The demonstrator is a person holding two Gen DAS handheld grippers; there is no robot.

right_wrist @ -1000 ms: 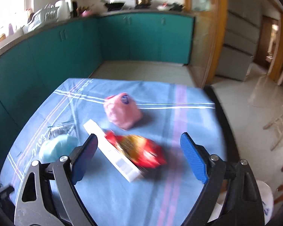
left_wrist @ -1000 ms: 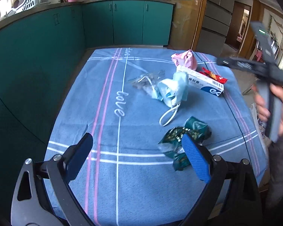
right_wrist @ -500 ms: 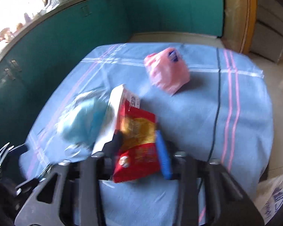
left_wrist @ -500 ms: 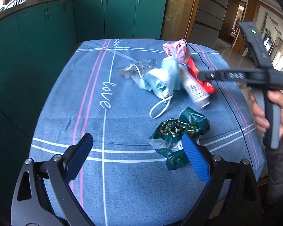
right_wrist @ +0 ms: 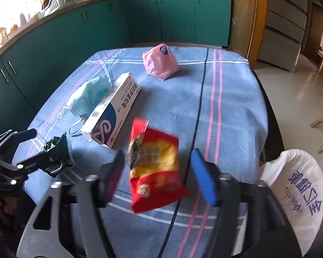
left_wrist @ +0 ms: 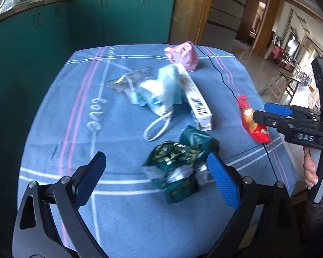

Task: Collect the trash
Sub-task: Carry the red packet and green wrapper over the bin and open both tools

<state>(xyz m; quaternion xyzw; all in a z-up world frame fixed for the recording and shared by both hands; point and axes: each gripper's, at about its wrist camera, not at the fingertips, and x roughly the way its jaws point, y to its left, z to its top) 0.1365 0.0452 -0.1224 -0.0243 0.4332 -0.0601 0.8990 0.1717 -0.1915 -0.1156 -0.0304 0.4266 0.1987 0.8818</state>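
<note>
My right gripper (right_wrist: 157, 178) stands part open, its jaws having just been opening. The red packet (right_wrist: 155, 167) is between them but neither pad presses on it, so I judge it released or barely caught. It sits near the cloth's (right_wrist: 226, 99) right edge, over the black cable (right_wrist: 201, 99).

My left gripper (left_wrist: 157, 178) is wide open and holds nothing. The green wrapper (left_wrist: 178, 161) lies just ahead of it, close to the blue pad.

Remaining trash: white box (right_wrist: 114, 116) touching the blue mask (right_wrist: 88, 96), clear wrapper (left_wrist: 127, 79) beside the mask, pink bag (right_wrist: 160, 62) at the far end. A white bag (right_wrist: 299, 195) hangs off the table's right side; I judge it the likely bin.

Risks:
- Packet drops on the cloth short of the white bag, because the jaws have let go above the table, not over the bag's mouth.
- Regrasp snags the cable, which runs under the packet.
- Crinkled foil of the green wrapper slips from a shallow pinch.
- Both grippers work close together at this corner; a collision is possible.
</note>
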